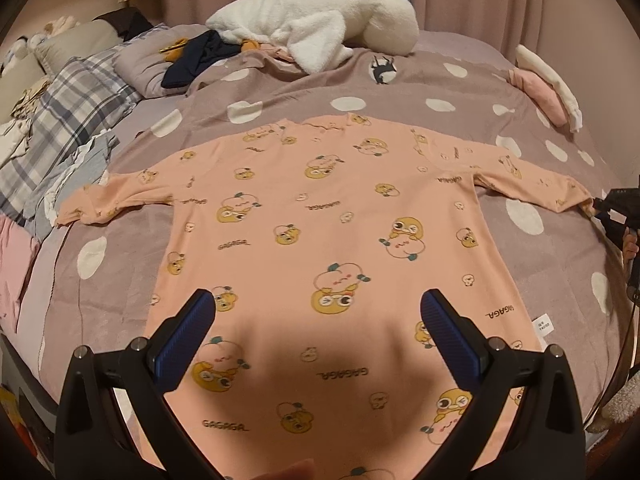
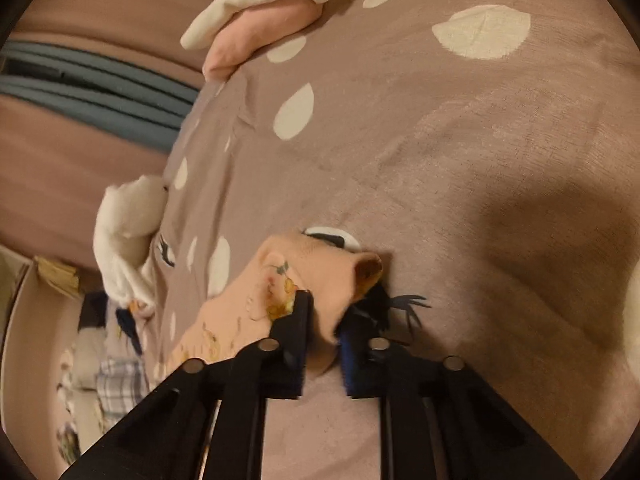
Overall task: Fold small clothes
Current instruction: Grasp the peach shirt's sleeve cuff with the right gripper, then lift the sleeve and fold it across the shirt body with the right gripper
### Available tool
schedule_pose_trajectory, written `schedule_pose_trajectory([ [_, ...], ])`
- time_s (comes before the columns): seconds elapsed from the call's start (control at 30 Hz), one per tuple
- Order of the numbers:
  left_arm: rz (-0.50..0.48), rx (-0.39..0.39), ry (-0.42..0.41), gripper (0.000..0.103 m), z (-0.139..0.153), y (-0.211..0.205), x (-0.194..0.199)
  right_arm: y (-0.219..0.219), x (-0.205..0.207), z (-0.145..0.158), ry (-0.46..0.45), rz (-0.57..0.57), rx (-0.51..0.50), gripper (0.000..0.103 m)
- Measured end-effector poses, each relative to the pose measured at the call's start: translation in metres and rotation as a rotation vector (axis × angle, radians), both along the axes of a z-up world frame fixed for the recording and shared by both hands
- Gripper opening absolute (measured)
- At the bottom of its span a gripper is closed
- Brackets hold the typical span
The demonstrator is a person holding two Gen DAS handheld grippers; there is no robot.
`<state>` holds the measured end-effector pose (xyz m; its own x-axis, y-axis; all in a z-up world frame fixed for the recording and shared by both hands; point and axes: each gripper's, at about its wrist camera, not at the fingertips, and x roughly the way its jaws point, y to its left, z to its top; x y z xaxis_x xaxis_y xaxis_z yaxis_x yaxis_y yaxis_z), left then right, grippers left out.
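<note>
"What was on the bedspread (image 1: 400, 80)?"

"A small peach top (image 1: 320, 220) printed with yellow cartoon ducks and the word GAGAGA. It lay flat and spread open, neckline toward the far edge of the bedspread, hem toward the near edge, a white tag showing at its right side seam."

"And the sleeves?"

"Both stretched straight out sideways. The left sleeve (image 1: 108, 200) lay flat toward the left edge. The right sleeve's cuff (image 2: 332, 280) was bunched and raised slightly off the bedspread."
</note>
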<state>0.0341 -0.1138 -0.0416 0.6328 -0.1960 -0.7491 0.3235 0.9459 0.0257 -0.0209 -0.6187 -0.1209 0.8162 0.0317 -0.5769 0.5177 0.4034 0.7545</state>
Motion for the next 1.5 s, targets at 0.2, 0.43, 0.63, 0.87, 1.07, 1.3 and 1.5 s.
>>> schedule_pose_trajectory([
  [0.2, 0.045, -0.025, -0.005, 0.103, 0.008, 0.023, 0.001, 0.007, 0.003, 0.036, -0.035, -0.049, -0.075, 0.009],
  [0.43, 0.068, -0.040, -0.021, 0.103, 0.017, 0.043, -0.006, 0.038, 0.029, 0.080, 0.019, 0.002, -0.184, 0.009],
  [0.63, 0.052, -0.088, -0.001, 0.103, 0.023, 0.063, -0.011, 0.070, 0.059, 0.110, 0.057, 0.053, -0.228, 0.009],
  [0.87, 0.097, -0.122, -0.001, 0.103, 0.032, 0.101, -0.013, 0.137, 0.106, 0.138, 0.066, 0.148, -0.301, 0.009],
  [1.07, 0.124, -0.189, 0.054, 0.103, 0.034, 0.140, -0.006, 0.201, 0.150, 0.153, 0.048, 0.247, -0.349, 0.009],
  [1.3, 0.260, -0.253, 0.038, 0.103, 0.042, 0.195, -0.004, 0.290, 0.207, 0.151, 0.068, 0.416, -0.400, 0.009],
  [1.5, 0.335, -0.315, 0.064, 0.103, 0.037, 0.232, 0.003, 0.360, 0.243, 0.134, 0.123, 0.537, -0.435, 0.009],
])
